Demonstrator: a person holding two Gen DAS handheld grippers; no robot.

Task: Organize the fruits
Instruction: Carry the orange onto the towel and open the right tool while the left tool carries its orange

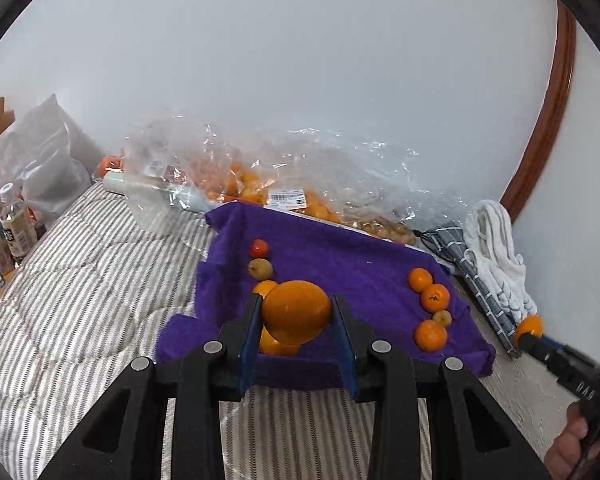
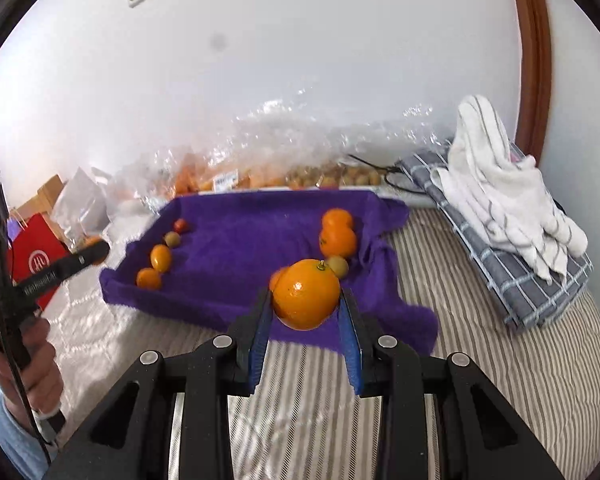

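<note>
My left gripper [image 1: 296,305] is shut on a smooth oval orange fruit [image 1: 296,316], held above the near left part of the purple towel [image 1: 340,256]. A row lies below it: a red fruit [image 1: 259,248], a greenish-brown fruit [image 1: 260,269] and small oranges [image 1: 265,287]. On the towel's right side lie mandarins [image 1: 435,298] and a small brown fruit [image 1: 442,318]. My right gripper [image 2: 306,297] is shut on a mandarin with a stem [image 2: 306,294], lifted over the towel's [image 2: 240,240] near right corner. In each wrist view the other gripper [image 1: 529,336] [image 2: 96,254] shows at the edge, holding its fruit.
Crinkled clear plastic bags [image 1: 284,176] of orange fruit lie along the wall behind the towel. Folded white and grey checked cloths [image 2: 508,216] sit at the right. Bottles [image 1: 14,224] and a red bag [image 2: 36,256] stand at the left. Striped bedding [image 1: 84,280] lies underneath.
</note>
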